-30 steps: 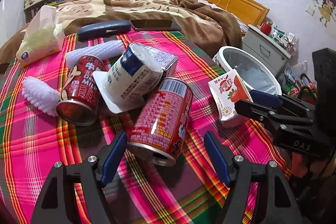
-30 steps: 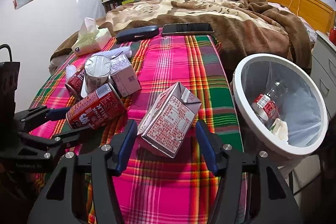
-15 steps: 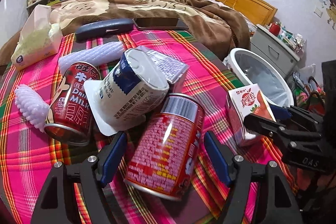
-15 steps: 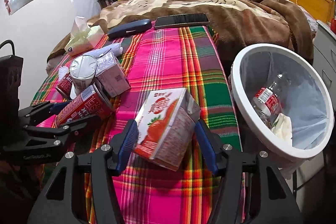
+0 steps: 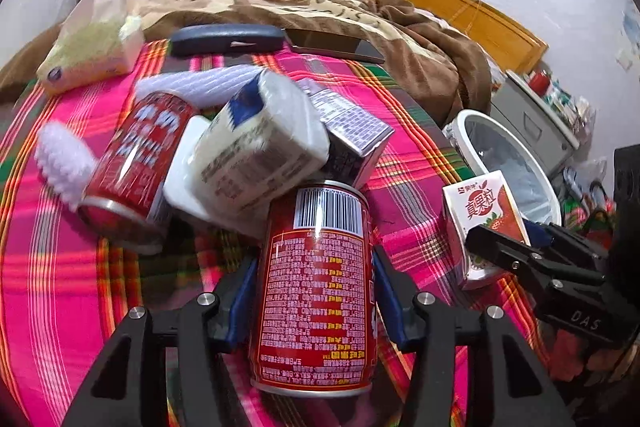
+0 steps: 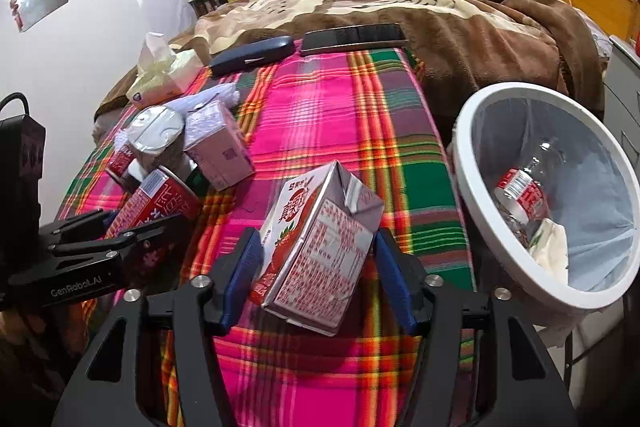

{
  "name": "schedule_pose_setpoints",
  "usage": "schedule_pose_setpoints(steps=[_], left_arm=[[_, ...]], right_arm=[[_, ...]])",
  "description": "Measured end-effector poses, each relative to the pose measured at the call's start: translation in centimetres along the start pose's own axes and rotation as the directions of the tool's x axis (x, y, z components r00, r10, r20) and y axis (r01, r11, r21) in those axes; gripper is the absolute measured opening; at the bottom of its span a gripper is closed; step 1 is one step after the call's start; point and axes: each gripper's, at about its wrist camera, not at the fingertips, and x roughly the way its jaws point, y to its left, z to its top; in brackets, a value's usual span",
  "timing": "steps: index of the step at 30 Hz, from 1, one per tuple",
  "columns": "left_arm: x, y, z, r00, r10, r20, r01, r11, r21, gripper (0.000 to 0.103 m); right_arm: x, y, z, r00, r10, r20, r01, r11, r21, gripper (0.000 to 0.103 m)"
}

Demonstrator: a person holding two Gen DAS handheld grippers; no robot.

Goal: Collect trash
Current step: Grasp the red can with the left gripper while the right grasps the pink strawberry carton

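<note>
A red drink can (image 5: 316,303) lies end-on between the fingers of my left gripper (image 5: 314,267). Its jaws are closing and both blue pads touch the can's sides. A strawberry juice carton (image 6: 316,243) sits tilted between the fingers of my right gripper (image 6: 316,247). Those jaws are closing too, with the pads against the carton's sides. More trash is piled behind the can: a second red can (image 5: 132,163), a white cup (image 5: 256,147) and a silver carton (image 5: 352,123). The white bin (image 6: 472,131) stands right of the bed with a plastic bottle (image 6: 520,191) inside.
The plaid cloth (image 6: 332,115) covers the bed, with a brown blanket (image 6: 440,11) behind it. A dark glasses case (image 6: 252,55), a phone (image 6: 352,37) and a tissue pack (image 6: 160,79) lie at the far edge. White bumpy foam pieces (image 5: 60,155) lie at the left. A grey cabinet (image 5: 536,115) stands behind the bin.
My left gripper moved forward around the red can and its jaws narrowed onto it. In the right gripper the carton turned more upright and the jaws narrowed slightly.
</note>
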Motion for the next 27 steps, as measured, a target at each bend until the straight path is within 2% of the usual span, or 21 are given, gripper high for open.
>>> schedule_pose_setpoints(steps=[4, 9, 10, 13, 16, 18, 21, 24, 27], left_arm=[[-0.8, 0.2, -1.1, 1.0, 0.002, 0.012, -0.001, 0.999, -0.033, 0.054], [-1.6, 0.4, -2.1, 1.0, 0.015, 0.025, -0.013, 0.998, -0.063, 0.054], [-1.8, 0.5, -2.3, 0.999, 0.017, 0.029, -0.015, 0.997, -0.074, 0.054], [-2.0, 0.3, -2.6, 0.999, 0.042, 0.035, -0.039, 0.996, -0.076, 0.054], [-1.8, -0.1, -2.6, 0.998, 0.063, 0.029, -0.062, 0.996, -0.058, 0.054], [-1.5, -0.3, -2.6, 0.997, 0.078, 0.023, -0.076, 0.996, -0.05, 0.054], [-1.4, -0.7, -2.5, 0.994, 0.106, 0.017, -0.105, 0.994, -0.035, 0.054], [-1.4, -0.9, -2.5, 0.993, 0.114, 0.016, -0.114, 0.993, -0.025, 0.054], [-1.5, -0.9, -2.5, 0.992, 0.125, 0.012, -0.125, 0.992, -0.027, 0.052]], right_arm=[[-0.1, 1.0, -0.1, 1.0, 0.009, 0.008, -0.009, 0.999, -0.042, 0.047], [-0.4, 1.6, -0.1, 1.0, 0.025, 0.015, -0.024, 0.996, -0.082, 0.045], [-0.6, 1.9, -0.1, 1.0, 0.012, 0.021, -0.01, 0.994, -0.106, 0.045], [-0.8, 3.1, -0.3, 0.993, -0.111, 0.042, 0.117, 0.973, -0.199, 0.044], [-0.8, 3.7, -0.4, 0.991, -0.131, 0.035, 0.135, 0.959, -0.247, 0.044], [-0.7, 3.7, -0.4, 0.989, -0.142, 0.043, 0.148, 0.954, -0.259, 0.044], [-0.5, 3.4, -0.5, 0.993, -0.113, 0.022, 0.115, 0.963, -0.245, 0.043], [-0.3, 3.3, -0.6, 0.994, -0.112, 0.011, 0.112, 0.966, -0.235, 0.038], [-0.7, 3.2, -0.8, 0.995, -0.101, 0.015, 0.102, 0.97, -0.222, 0.038]])
